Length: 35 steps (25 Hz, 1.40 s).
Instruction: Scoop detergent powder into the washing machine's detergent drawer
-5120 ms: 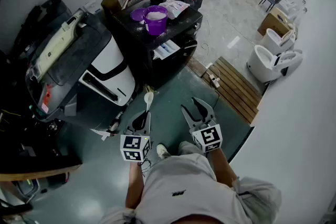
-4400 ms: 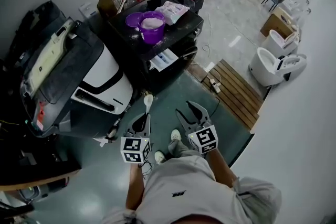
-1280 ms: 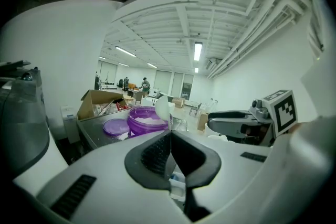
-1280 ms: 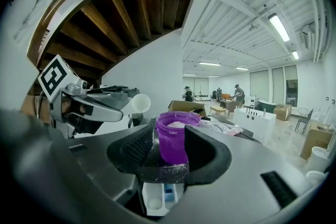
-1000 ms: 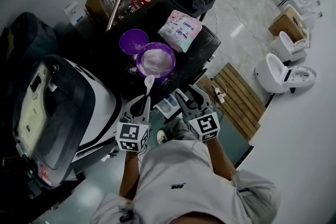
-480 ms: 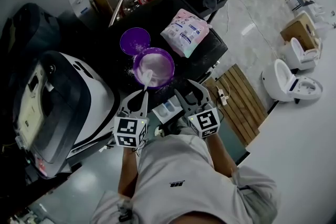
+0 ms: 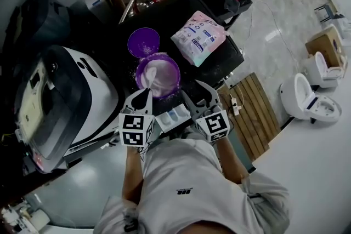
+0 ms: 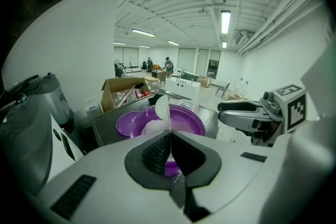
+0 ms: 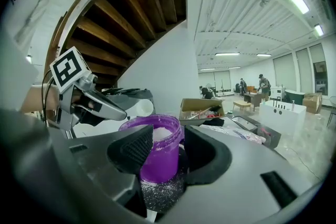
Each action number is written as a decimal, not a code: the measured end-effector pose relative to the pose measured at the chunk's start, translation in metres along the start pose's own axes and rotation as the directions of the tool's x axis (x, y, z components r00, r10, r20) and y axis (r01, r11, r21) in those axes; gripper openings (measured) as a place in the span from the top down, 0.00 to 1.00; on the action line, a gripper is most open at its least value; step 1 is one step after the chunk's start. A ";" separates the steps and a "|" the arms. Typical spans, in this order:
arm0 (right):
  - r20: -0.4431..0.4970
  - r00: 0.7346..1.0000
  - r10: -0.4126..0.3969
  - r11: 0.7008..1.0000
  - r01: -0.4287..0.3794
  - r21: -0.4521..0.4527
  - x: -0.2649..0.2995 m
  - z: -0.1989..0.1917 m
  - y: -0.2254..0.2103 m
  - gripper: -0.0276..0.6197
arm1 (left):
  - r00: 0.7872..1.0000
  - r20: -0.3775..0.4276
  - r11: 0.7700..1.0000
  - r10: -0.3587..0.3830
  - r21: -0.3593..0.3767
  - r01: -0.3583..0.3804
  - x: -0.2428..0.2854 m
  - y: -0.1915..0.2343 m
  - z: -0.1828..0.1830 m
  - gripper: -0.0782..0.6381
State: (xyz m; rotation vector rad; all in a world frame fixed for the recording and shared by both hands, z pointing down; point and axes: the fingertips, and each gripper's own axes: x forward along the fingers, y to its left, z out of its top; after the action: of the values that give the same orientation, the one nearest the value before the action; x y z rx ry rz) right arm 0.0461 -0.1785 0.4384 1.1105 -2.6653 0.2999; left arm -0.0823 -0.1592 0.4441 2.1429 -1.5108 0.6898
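Left tongs pinch spoon over purple tub; right tongs gape beside it

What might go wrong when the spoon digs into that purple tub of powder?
The left tool pinches only the white spoon by its thin handle, so it may twist and dump powder. The right tool is open near the purple tub, not gripping it, so digging might shove the tub. Spilled powder already lies round its base; more could fall before reaching the detergent drawer.
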 end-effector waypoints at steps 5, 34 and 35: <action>-0.005 0.999 0.035 0.999 -0.035 -0.001 0.008 0.001 -0.010 0.67 | 0.996 -0.081 0.999 0.041 -0.030 -0.043 0.017 0.007 -0.001 0.87; -0.050 0.994 -0.100 0.995 0.099 -0.026 0.051 0.020 -0.013 0.67 | 0.923 -0.380 0.993 -0.066 0.067 0.099 0.069 0.036 -0.014 0.87; -0.051 0.994 -0.093 0.995 0.092 -0.032 0.052 0.018 -0.017 0.67 | 0.920 -0.389 0.993 -0.056 0.073 0.091 0.070 0.036 -0.014 0.87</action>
State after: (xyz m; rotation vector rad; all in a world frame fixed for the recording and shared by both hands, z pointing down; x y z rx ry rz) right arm 0.0197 -0.2301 0.4381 1.1959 -2.5552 0.2679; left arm -0.0985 -0.2135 0.5008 1.9647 -1.2016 1.0983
